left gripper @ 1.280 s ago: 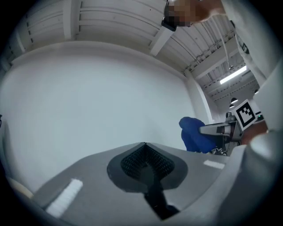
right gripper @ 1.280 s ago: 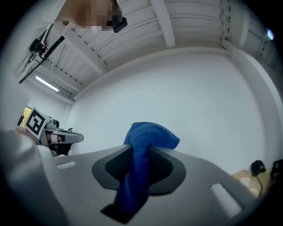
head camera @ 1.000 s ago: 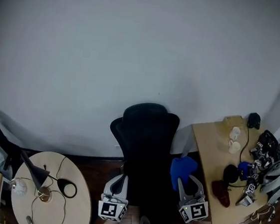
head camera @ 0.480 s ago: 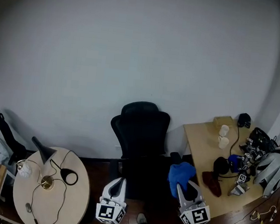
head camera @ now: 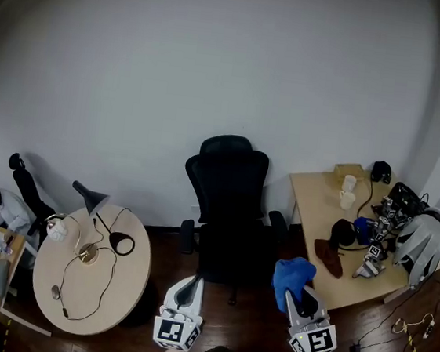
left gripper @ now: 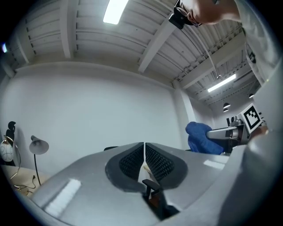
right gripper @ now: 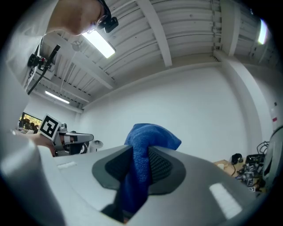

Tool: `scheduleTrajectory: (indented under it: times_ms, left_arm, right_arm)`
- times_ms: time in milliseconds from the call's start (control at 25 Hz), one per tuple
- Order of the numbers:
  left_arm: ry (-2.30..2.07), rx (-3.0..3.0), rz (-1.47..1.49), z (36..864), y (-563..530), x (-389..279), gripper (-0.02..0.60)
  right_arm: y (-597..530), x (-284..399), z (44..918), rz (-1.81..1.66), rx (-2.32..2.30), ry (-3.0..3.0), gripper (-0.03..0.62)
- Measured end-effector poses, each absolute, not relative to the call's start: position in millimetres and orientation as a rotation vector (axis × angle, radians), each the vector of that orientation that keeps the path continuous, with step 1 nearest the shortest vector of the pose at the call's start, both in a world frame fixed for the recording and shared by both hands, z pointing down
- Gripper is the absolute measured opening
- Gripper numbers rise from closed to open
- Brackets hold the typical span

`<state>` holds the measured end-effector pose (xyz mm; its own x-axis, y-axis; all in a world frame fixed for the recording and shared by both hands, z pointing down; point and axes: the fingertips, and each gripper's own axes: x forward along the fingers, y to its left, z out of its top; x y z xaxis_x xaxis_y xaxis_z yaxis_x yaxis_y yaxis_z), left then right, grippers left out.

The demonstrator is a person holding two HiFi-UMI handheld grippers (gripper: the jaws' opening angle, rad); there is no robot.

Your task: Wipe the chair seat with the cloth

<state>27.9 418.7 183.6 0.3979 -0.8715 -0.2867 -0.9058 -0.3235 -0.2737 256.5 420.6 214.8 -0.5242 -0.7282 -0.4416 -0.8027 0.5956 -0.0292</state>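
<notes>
Since a second ago the black chair (head camera: 231,182) has been left farther ahead of both claws and is now seen whole. The blue cloth (head camera: 291,276) is pinched in the right gripper (head camera: 296,295) and is bunched over its tips. The left gripper (head camera: 189,284) is pressed together on nothing.

The approach is judged to be in hand, with no wiping begun. Next, the cloth must be carried forward and leftward from the right claw, down onto the chair seat (head camera: 231,251).

A round table (head camera: 125,279) is found left of the left claw and a desk (head camera: 319,206) right of the right claw. The near armrest (head camera: 278,224) could be caught on the way.
</notes>
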Motion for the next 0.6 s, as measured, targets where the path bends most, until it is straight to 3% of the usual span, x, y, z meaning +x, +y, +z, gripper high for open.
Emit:
scheduleTrajectory:
  times_ms: [600]
  left_arm:
    - [1.551,-2.337,-0.06,173.3,504.0,-16.3,0.032]
  right_arm:
    - [478.8,195.9,181.2,0.253,-1.18,2.373,0.095]
